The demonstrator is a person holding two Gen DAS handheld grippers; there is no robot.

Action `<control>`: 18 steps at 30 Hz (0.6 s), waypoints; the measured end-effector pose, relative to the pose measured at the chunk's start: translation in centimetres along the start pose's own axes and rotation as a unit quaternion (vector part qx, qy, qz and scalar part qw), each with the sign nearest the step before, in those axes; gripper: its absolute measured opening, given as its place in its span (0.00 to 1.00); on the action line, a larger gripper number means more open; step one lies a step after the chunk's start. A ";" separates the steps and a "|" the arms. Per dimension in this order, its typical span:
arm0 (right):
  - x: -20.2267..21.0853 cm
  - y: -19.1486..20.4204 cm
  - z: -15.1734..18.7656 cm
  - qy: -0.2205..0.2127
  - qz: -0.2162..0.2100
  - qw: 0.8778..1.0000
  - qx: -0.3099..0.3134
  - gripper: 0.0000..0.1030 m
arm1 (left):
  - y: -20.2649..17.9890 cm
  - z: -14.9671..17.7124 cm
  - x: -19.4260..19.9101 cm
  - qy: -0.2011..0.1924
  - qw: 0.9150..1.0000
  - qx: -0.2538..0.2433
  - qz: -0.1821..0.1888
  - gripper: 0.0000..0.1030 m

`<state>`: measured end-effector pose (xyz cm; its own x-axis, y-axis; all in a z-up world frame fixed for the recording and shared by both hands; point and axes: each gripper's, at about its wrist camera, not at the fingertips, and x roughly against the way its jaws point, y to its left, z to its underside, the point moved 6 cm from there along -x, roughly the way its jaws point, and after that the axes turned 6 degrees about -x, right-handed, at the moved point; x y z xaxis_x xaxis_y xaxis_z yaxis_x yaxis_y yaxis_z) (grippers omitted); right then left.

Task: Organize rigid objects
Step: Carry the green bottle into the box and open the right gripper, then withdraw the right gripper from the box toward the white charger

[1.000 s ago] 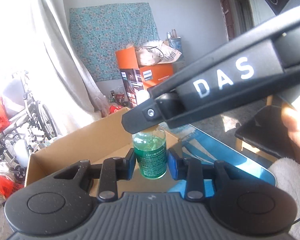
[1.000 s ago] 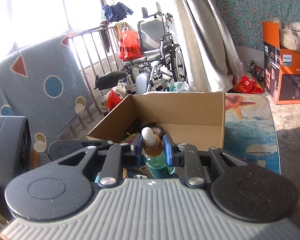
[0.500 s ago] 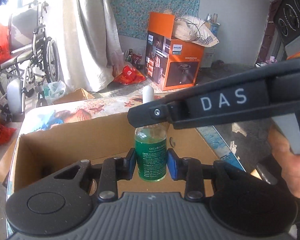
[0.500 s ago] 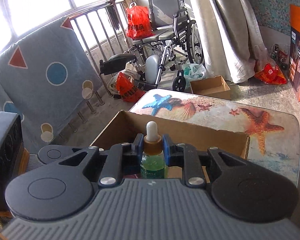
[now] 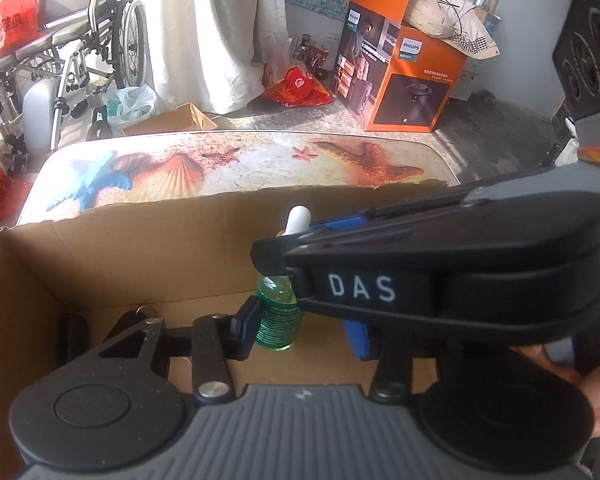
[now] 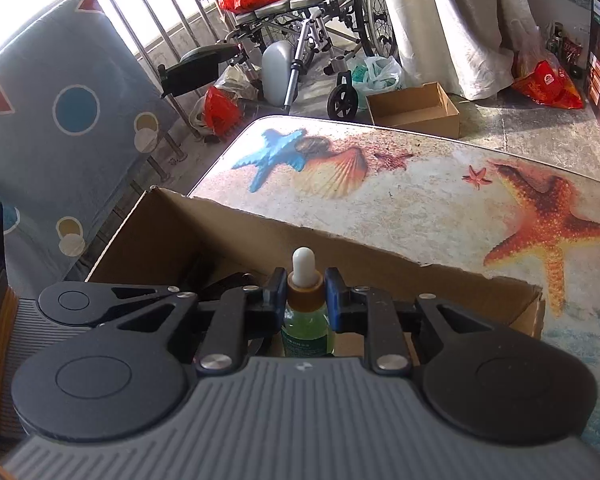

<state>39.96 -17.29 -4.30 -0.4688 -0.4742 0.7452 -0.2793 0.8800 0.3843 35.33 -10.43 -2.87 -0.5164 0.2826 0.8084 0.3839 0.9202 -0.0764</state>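
Observation:
A small dropper bottle point(image 6: 306, 322) of green liquid, with an amber collar and a white bulb, hangs upright inside the open cardboard box point(image 6: 236, 236). My right gripper point(image 6: 304, 294) is shut on the bottle's collar. In the left wrist view the same bottle point(image 5: 278, 320) is partly hidden behind the right gripper's black body, which crosses from the right. My left gripper point(image 5: 300, 332) straddles the bottle's lower body with its jaws opening. The left pad lies beside the label and the blue right pad point(image 5: 356, 340) stands clear of it. Dark items point(image 5: 72, 336) lie on the box floor at the left.
The box point(image 5: 100, 248) stands on a table point(image 6: 420, 208) printed with starfish and shells. Beyond the table are a wheelchair point(image 5: 84, 40), a small cardboard box point(image 6: 414, 110) on the floor and an orange carton point(image 5: 396, 76). A person's hand point(image 5: 588, 384) holds the right gripper.
Both grippers swung round with the bottle and lowered it into the box. The left jaws, which pressed on the bottle's body before, have spread apart. The right stays closed on the collar.

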 end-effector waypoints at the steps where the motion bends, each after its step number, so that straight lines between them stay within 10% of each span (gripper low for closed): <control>1: -0.5 0.1 0.2 0.003 0.003 1.000 0.007 0.19 | 0.0 0.0 -0.1 0.000 1.000 -0.003 0.000 0.46; 11: -0.6 0.9 0.7 0.003 0.030 0.999 0.026 0.34 | -0.7 0.7 1.5 -0.008 1.000 -0.010 -0.007 0.57; 18: 7.0 2.0 1.4 -0.053 0.019 0.998 -0.001 0.41 | -2.0 1.9 7.6 -0.055 0.998 -0.016 0.008 0.62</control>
<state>34.91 -18.91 0.94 -0.5648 -0.4401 0.6980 -0.2571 0.8976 0.3580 29.17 -9.56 2.27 -0.5904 0.3267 0.7381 0.4161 0.9067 -0.0685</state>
